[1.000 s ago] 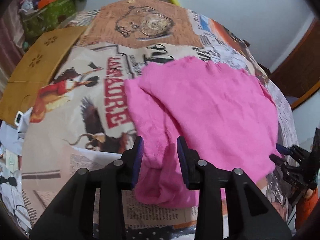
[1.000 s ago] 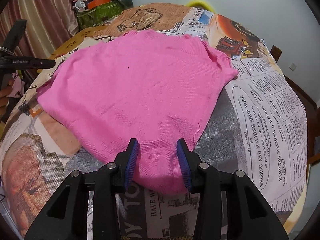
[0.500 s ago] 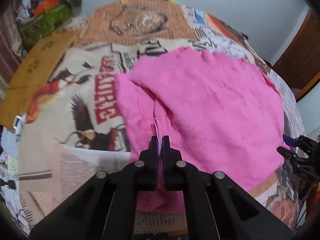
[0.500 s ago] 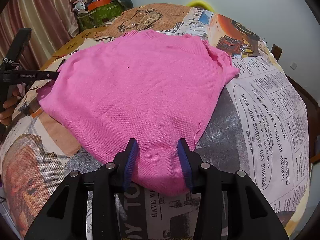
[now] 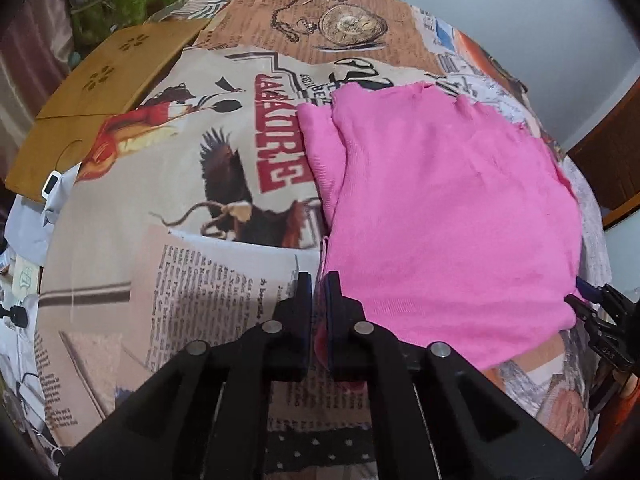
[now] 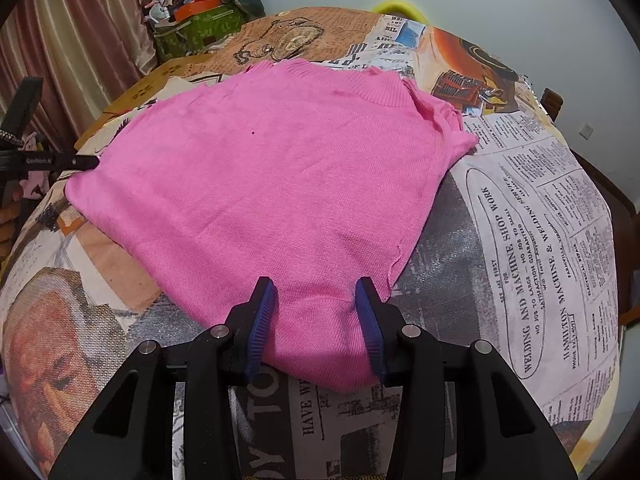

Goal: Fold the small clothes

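A pink knitted sweater lies spread on the newspaper-print tablecloth. My left gripper is shut on the sweater's near left edge, with a thin strip of pink cloth pinched between its pads. In the right wrist view the sweater fills the middle, its ribbed collar at the far side. My right gripper stands open astride the near corner, one blue pad on each side of the cloth. The left gripper shows at the sweater's left tip, and the right gripper at its right corner.
The tablecloth curves down to the table edge on the right. A wooden board lies at the far left, with a green box and clutter behind it. A brown chair stands to the right.
My left gripper has shut on the sweater's left edge and shifted, so the loose flap that hung between its open jaws is now drawn in. The right gripper has stayed put.
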Available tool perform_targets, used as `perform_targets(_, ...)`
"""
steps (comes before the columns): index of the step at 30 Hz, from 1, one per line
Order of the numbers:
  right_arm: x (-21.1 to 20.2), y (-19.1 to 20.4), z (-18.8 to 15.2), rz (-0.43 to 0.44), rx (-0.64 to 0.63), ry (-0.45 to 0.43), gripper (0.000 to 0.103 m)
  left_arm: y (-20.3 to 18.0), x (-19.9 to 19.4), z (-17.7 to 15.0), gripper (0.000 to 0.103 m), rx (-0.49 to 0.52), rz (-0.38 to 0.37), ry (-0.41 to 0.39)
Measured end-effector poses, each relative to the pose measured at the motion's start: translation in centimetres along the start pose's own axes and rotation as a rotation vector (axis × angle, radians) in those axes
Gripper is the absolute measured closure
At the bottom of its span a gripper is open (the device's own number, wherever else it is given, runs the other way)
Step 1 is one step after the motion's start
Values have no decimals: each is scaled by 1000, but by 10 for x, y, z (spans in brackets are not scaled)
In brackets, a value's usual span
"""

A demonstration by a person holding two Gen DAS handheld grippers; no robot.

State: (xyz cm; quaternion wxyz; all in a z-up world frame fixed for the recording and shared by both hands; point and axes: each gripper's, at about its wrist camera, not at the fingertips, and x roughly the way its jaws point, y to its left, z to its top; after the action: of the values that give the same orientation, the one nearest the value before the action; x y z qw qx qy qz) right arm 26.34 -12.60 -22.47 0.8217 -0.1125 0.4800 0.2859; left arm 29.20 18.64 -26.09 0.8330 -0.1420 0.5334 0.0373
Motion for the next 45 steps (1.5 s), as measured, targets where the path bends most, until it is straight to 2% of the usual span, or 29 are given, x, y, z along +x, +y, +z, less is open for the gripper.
perform_targets(4,-4,-3,0,-6,17,10,64,-5,-16,-5,90,21,-16,-19)
perform_targets(6,-8,-6,-2,-7,35,6,64,-9,-25,-12,83,43,-34,-24)
perform_targets(8,-14,-8,-5,-12,52,-4,64,-14,-31,-19,65,64,-45,-31)
perform_targets(10,-19,-10,-8,-12,69,-11,64,-18,-33,-25,60,80,-52,-32)
perform_targets(14,-21,-10,-14,-11,70,11,64,-23,-18,-37,61,107,-4,0)
perform_targets(15,-19,-10,-16,-12,68,23,64,-22,-14,-38,64,100,-1,4)
perform_targets(17,-18,-10,-20,-9,68,38,64,-19,-12,-40,77,85,2,-9)
perform_targets(19,-20,-10,-21,-5,74,38,64,-16,-15,-39,86,68,6,-22)
perform_targets(22,-21,-12,-23,3,83,44,64,-12,-20,-39,88,54,20,-31)
perform_targets(23,-21,-12,-24,4,83,46,64,-10,-23,-40,93,55,49,-36)
perform_targets(25,-21,-13,-26,10,87,49,64,-5,-25,-42,93,57,78,-33)
perform_targets(27,-21,-13,-28,21,96,50,64,4,-29,-45,93,43,59,-24)
perform_targets(29,-19,-12,-30,21,96,45,65,10,-33,-45,93,34,70,-30)
perform_targets(30,-18,-11,-30,26,94,41,67,12,-35,-45,93,33,77,-34)
perform_targets(31,-17,-12,-29,34,99,37,78,13,-36,-43,92,30,86,-40)
perform_targets(32,-16,-12,-29,36,103,36,92,14,-38,-40,89,28,91,-45)
perform_targets(33,-16,-13,-28,37,107,36,93,14,-39,-37,87,26,94,-49)
perform_targets(35,-17,-12,-27,37,102,30,94,13,-41,-30,71,28,99,-65)
perform_targets(38,-21,-14,-27,16,83,16,95,7,-47,-16,53,51,106,-103)
perform_targets(41,-27,-23,-24,-13,81,-5,95,-1,-48,3,41,84,117,-129)
perform_targets(45,-35,-42,-18,-61,90,-26,95,-9,-40,30,35,109,131,-143)
